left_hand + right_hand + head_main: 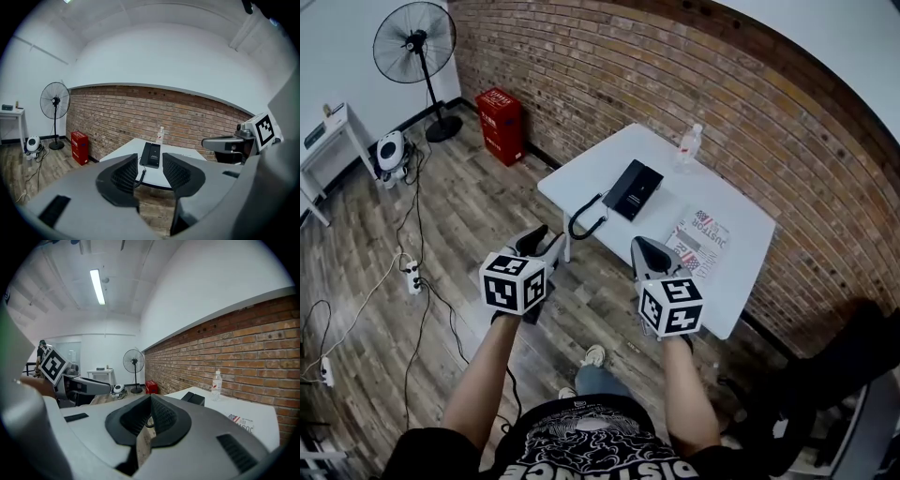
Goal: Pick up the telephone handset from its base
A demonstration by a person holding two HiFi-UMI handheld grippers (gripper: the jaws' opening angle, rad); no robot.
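Observation:
A black telephone (634, 188) lies on the white table (733, 215), with the handset resting on the base and a coiled cord (585, 221) hanging over the near edge. Both grippers are held in the air short of the table. My left gripper (546, 241) is open and empty; in the left gripper view the telephone (151, 154) shows far off between its jaws (150, 163). My right gripper (643, 247) has its tips together, and in the right gripper view (150, 401) nothing is between them. The telephone (193, 398) lies off to the right there.
A water bottle (689, 142) stands at the table's far edge and a magazine (700, 239) lies to the right of the phone. A brick wall runs behind the table. A red box (502, 125), a standing fan (417, 47) and floor cables (411, 272) are on the left.

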